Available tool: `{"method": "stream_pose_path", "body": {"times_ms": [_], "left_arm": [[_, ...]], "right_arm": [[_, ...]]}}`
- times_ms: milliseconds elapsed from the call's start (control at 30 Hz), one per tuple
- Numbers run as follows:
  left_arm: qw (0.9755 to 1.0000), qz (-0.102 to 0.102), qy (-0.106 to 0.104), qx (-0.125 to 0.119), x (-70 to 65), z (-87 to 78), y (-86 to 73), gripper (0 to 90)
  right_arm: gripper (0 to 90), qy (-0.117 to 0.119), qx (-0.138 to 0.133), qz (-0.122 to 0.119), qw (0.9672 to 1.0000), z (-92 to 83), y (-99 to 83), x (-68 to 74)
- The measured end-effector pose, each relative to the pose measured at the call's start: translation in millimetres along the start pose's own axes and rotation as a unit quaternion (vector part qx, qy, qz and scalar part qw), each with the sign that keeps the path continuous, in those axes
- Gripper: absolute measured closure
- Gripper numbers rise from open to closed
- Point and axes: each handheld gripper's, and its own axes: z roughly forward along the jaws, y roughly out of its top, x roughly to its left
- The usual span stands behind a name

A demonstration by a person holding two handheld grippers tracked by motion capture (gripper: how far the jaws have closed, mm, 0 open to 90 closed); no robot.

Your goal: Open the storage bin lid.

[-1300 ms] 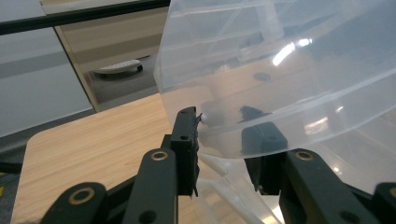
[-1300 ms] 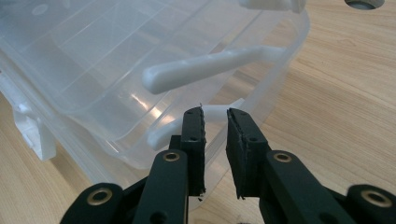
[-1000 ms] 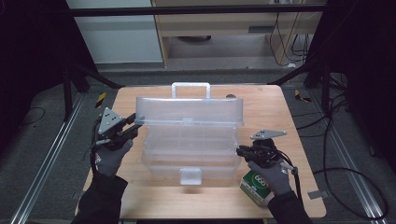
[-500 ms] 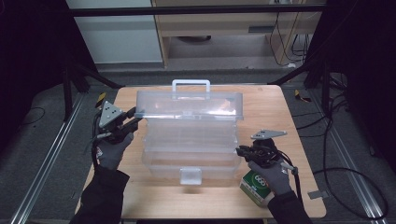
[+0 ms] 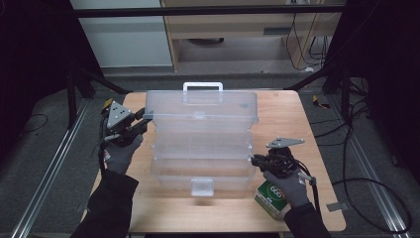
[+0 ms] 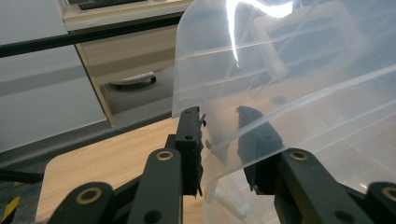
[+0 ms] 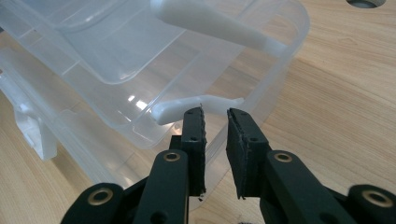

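A clear plastic tiered box (image 5: 198, 153) stands in the middle of the wooden table (image 5: 297, 114). Its lid (image 5: 200, 106) is tipped up at the back, white handle (image 5: 203, 87) on top. My left gripper (image 5: 143, 121) is at the lid's left end. In the left gripper view the jaws (image 6: 219, 126) are shut on the lid's corner (image 6: 280, 70), one jaw in front and one behind the clear plastic. My right gripper (image 5: 253, 161) is shut on the right rim of the box's base (image 7: 261, 88), beside a white hinge arm (image 7: 187, 106).
A green and white carton (image 5: 271, 198) lies on the table under my right hand, near the front right corner. The box's front latch (image 5: 202, 186) faces the near edge. A wooden cabinet (image 5: 237, 34) and dark frame posts stand beyond the table.
The lid has swung up and back, and the left gripper has moved up and away with it. The right gripper has stayed where it was.
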Motion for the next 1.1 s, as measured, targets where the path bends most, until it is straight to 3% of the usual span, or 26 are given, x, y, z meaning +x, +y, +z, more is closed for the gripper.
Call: {"method": "stream_pose_path", "body": {"times_ms": [200, 1100], "left_arm": [[0.9999, 0.003, 0.013, 0.004, 0.6, 2.1, 3.3, 70.7], [0.9997, -0.008, 0.022, 0.004, 7.7, 20.9, 16.2, 75.0]], "right_arm": [[77.0, 0.000, 0.000, -0.001, 1.0000, 0.1, 0.1, -0.1], [77.2, -0.008, -0.003, -0.003, 1.0000, 1.5, 1.1, -0.6]]}}
